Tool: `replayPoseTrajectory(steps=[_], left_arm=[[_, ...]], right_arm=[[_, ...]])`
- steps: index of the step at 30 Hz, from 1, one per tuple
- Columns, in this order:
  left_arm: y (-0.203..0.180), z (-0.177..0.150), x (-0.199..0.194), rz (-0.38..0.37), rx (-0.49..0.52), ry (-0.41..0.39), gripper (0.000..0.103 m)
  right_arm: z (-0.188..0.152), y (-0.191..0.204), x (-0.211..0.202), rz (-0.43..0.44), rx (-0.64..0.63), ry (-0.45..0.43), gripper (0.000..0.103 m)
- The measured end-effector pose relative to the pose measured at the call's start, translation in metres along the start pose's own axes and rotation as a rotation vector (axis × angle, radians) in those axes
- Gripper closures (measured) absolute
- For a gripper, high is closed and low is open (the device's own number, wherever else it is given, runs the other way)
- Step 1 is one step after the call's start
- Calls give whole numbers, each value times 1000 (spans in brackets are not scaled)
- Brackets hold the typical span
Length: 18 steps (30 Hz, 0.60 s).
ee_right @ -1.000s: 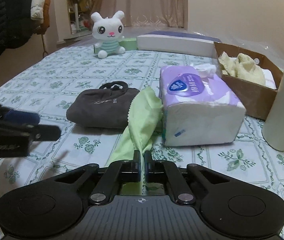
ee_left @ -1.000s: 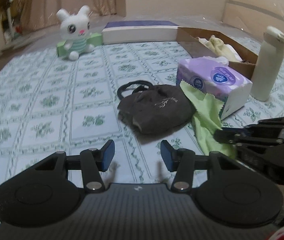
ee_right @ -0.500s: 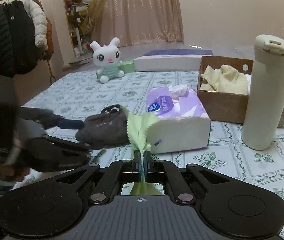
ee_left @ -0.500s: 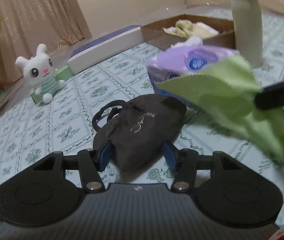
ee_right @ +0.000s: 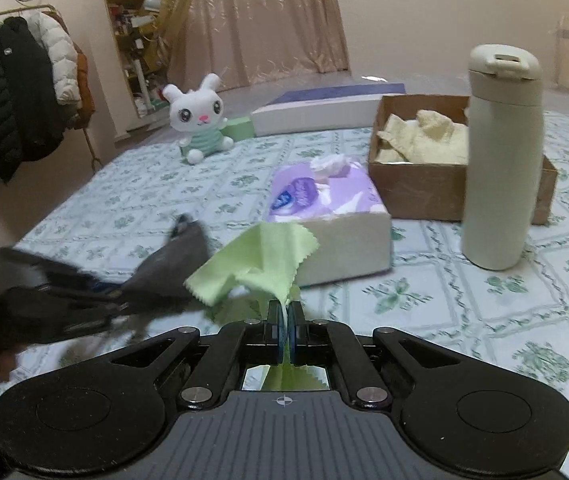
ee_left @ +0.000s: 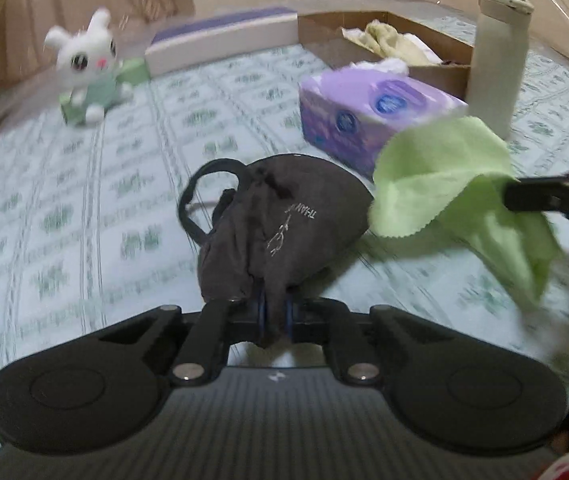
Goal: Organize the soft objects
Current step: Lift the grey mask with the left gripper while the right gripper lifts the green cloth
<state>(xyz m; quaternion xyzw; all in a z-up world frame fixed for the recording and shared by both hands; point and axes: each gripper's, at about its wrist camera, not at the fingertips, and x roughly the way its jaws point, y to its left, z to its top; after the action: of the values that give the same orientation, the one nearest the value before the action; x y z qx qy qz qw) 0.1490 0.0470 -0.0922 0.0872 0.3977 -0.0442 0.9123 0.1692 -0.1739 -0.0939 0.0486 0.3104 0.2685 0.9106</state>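
My left gripper [ee_left: 274,312] is shut on the near edge of a dark grey cloth pouch [ee_left: 280,216] with a black strap, lifting it off the bed. My right gripper [ee_right: 286,322] is shut on a light green cloth [ee_right: 262,266], which hangs in the air; it also shows in the left wrist view [ee_left: 456,180]. The pouch shows blurred at the left of the right wrist view [ee_right: 172,268]. A brown cardboard box [ee_right: 416,188] holding pale yellow cloths [ee_right: 424,138] stands beyond.
A purple tissue pack [ee_right: 332,216] lies ahead on the patterned bedspread [ee_right: 484,320]. A tall cream bottle [ee_right: 502,160] stands by the box. A white plush rabbit [ee_right: 200,118] and a flat white box [ee_right: 324,110] sit at the far edge. Coats [ee_right: 16,92] hang at left.
My left gripper has closed on the dark pouch and raised it. My right gripper has lifted the green cloth higher and clear of the bed.
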Motion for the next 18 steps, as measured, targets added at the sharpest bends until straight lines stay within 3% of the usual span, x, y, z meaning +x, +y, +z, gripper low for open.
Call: replayPoseTrajectory(steps=[8,11,13,15,17,18], left_arm=[[-22,-18,-25,-195,-132,62,87],[-26,-10,-19,-212,-121,58,79],[-27,-6,-20,-201,-100,39,62],[-27,-3,-21,-189,-86,23,52],[-25,-2,-23,-172,-64,-13,43],[-24,-1,-22,-162,-52,-23,38]], right_arm=[[-3,-24,-5,-151,70,66,100],[-4,-36,2,-180,95,115,100],[-7,-39,4,-173,109,131,100],[-10,-39,6,-158,113,149,98],[-13,-37,8,-142,97,152,91],[-14,-36,8,-134,92,148,80]])
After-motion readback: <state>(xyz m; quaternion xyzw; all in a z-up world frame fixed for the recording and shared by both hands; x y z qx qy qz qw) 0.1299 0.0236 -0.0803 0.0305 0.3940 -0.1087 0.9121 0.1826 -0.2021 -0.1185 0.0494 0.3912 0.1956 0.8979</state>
